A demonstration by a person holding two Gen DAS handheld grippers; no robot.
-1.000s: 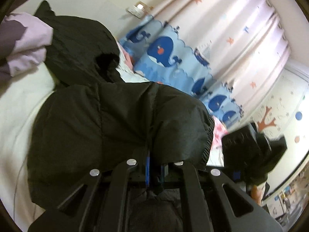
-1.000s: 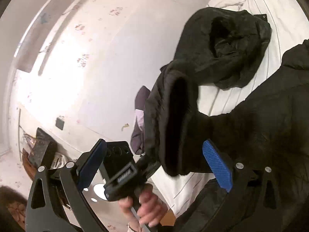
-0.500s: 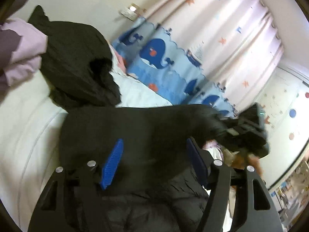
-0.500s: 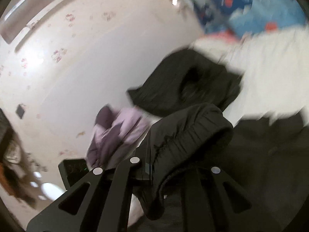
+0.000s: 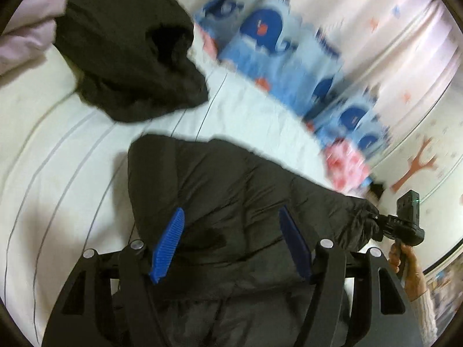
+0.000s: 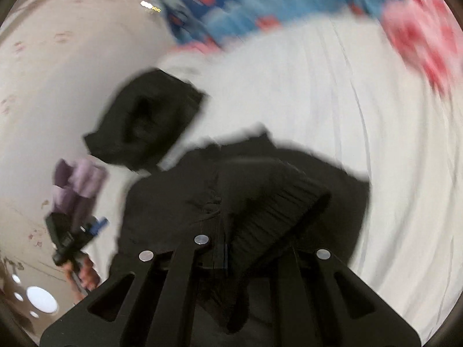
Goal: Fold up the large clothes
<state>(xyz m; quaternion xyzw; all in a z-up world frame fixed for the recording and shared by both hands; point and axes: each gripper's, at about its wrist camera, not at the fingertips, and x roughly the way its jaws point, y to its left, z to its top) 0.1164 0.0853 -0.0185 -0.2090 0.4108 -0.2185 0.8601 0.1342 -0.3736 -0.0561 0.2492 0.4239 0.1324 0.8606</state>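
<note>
White bed sheet (image 5: 254,115): thin-striped cover of the bed, carrying all the garments; largest surface in both views.
Curtain (image 5: 376,37): pale pink with small stars, hanging behind the bed; blurred.
Whale-print fabric (image 5: 277,46): blue and light blue, along the far edge of the bed, below the curtain.
Black padded jacket (image 5: 231,190): lies on the sheet, nearest the cameras, its quilted body spread under both grippers; a sleeve runs off to the right in the left wrist view.
Second black garment (image 5: 124,49): crumpled heap with a dark opening, farther up the bed, apart from the jacket.
Lilac cloth (image 5: 31,34): bunched at the bed's edge, just beside the second black garment.
Pink-and-red fabric (image 6: 419,37): blurred patch at the far side of the sheet.
Left gripper (image 5: 231,245): jaws parted, blue pads clear of each other, nothing clasped; poised over the jacket's body.
Right gripper (image 6: 222,248): jaws closed tight, pinching the ribbed cuff (image 6: 277,211) at the sleeve's end.
Hand (image 5: 405,263): grasps the handle of the right gripper.
</note>
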